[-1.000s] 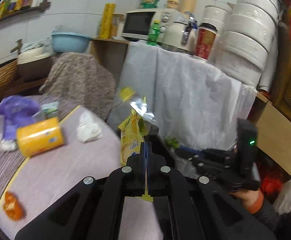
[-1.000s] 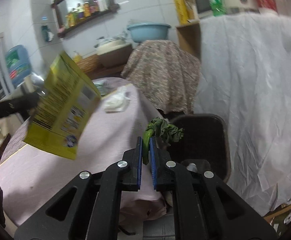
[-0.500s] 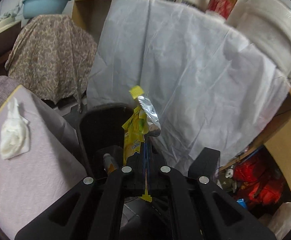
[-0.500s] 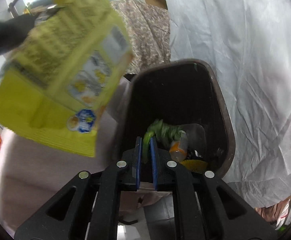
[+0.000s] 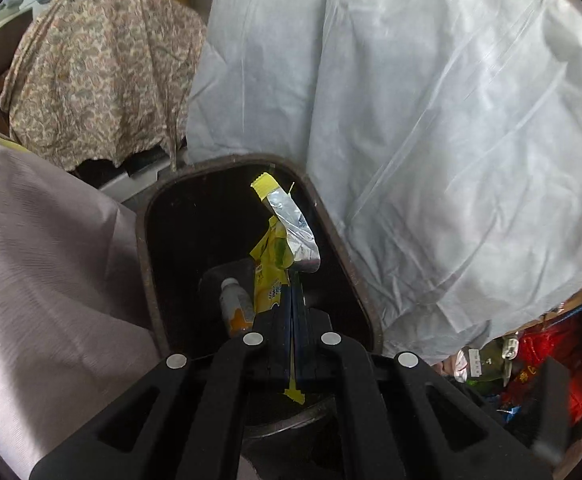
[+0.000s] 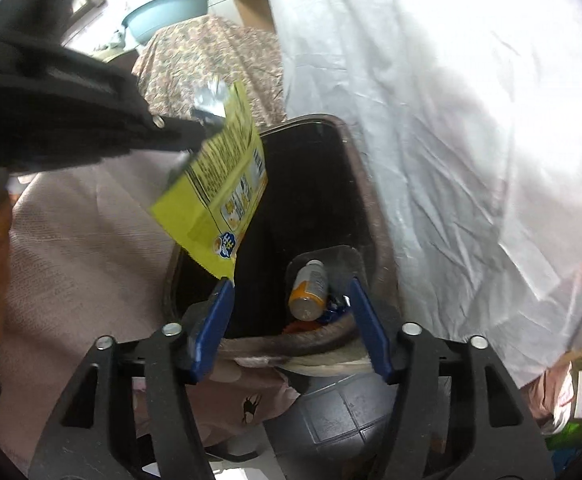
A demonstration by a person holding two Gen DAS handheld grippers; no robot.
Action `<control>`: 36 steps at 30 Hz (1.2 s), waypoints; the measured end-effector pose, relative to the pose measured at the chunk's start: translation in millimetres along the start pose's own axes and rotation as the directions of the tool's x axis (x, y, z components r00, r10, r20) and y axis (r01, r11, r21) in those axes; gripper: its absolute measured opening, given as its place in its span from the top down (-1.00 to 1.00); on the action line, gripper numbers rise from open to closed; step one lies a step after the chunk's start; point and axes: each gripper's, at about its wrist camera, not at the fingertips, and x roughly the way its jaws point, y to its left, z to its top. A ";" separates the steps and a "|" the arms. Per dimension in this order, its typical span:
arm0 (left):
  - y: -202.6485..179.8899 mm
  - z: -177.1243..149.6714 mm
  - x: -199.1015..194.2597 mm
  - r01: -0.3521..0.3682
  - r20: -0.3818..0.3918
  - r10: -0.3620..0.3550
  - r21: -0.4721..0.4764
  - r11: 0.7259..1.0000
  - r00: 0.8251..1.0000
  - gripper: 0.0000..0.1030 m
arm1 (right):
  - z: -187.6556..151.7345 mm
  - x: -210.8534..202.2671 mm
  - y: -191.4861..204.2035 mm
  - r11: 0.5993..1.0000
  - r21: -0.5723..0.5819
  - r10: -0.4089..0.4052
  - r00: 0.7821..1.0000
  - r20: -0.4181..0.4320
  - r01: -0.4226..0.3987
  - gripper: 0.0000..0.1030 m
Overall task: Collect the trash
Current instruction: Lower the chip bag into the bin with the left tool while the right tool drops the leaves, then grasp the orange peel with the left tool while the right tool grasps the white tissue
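My left gripper [image 5: 292, 294] is shut on a yellow snack wrapper [image 5: 275, 256] with a silver inside, held over the open dark brown trash bin [image 5: 147, 248]. The wrapper [image 6: 223, 184] also shows in the right wrist view, hanging from the left gripper [image 6: 187, 132] above the bin [image 6: 375, 216]. My right gripper [image 6: 289, 286] is open and empty just above the bin's near rim. A small orange-labelled bottle [image 6: 309, 288] lies at the bin's bottom, also seen in the left wrist view [image 5: 235, 308]. The green scrap is not visible.
A table with a pinkish-grey cloth [image 5: 43, 264] stands left of the bin. A white sheet [image 5: 431, 140] hangs behind and right of it. A floral-covered object [image 5: 99, 68] stands behind. Bags and clutter [image 5: 531, 360] lie on the floor at right.
Both grippers moved from the table to over the bin. My right gripper opened and let go of the green scrap. The left still holds the wrapper.
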 end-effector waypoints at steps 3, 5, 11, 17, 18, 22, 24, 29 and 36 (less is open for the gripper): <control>1.1 1.5 6.2 -0.015 -0.015 0.015 0.003 1.000 1.000 0.91 | -2.6 -2.7 -6.5 1.000 0.012 -0.009 1.000 -0.003 0.009 -0.21; 2.8 1.4 1.7 -0.023 -0.009 0.023 0.000 1.000 1.000 0.68 | -3.4 -6.1 -7.4 1.000 0.014 -0.019 1.000 0.002 0.019 -0.21; -1.4 -0.6 -40.9 -0.033 0.115 0.032 0.010 0.999 0.993 -0.28 | -1.2 -18.7 -2.8 1.000 0.000 -0.028 0.999 0.027 0.028 -0.21; -0.2 -26.9 -106.5 -0.030 0.233 0.019 0.044 0.999 0.972 -0.64 | 4.4 -39.9 17.6 1.000 -0.025 -0.002 0.998 0.067 0.004 -0.49; 2.8 -33.9 -117.7 -0.030 0.247 0.017 0.046 0.999 0.969 -0.65 | 6.2 -42.0 21.8 0.999 -0.032 0.005 0.998 0.069 -0.003 -0.49; 20.0 -59.9 -155.3 -0.043 0.291 0.034 0.028 0.999 0.956 -0.74 | 11.4 -49.6 42.9 0.997 -0.067 0.043 0.996 0.080 -0.037 -0.49; 32.5 -70.1 -172.4 -0.059 0.314 0.053 0.010 0.998 0.948 -0.76 | 13.2 -54.4 55.5 0.995 -0.084 0.064 0.994 0.083 -0.057 -0.51; 63.0 -102.4 -210.0 -0.119 0.359 0.124 -0.037 0.992 0.925 -0.79 | 13.7 -68.4 86.6 0.986 -0.137 0.112 0.989 0.092 -0.099 -0.61; 119.8 -155.6 -251.2 -0.276 0.358 0.306 -0.133 0.952 0.882 -0.85 | 11.1 -78.9 120.2 0.968 -0.208 0.163 0.984 0.078 -0.144 -0.62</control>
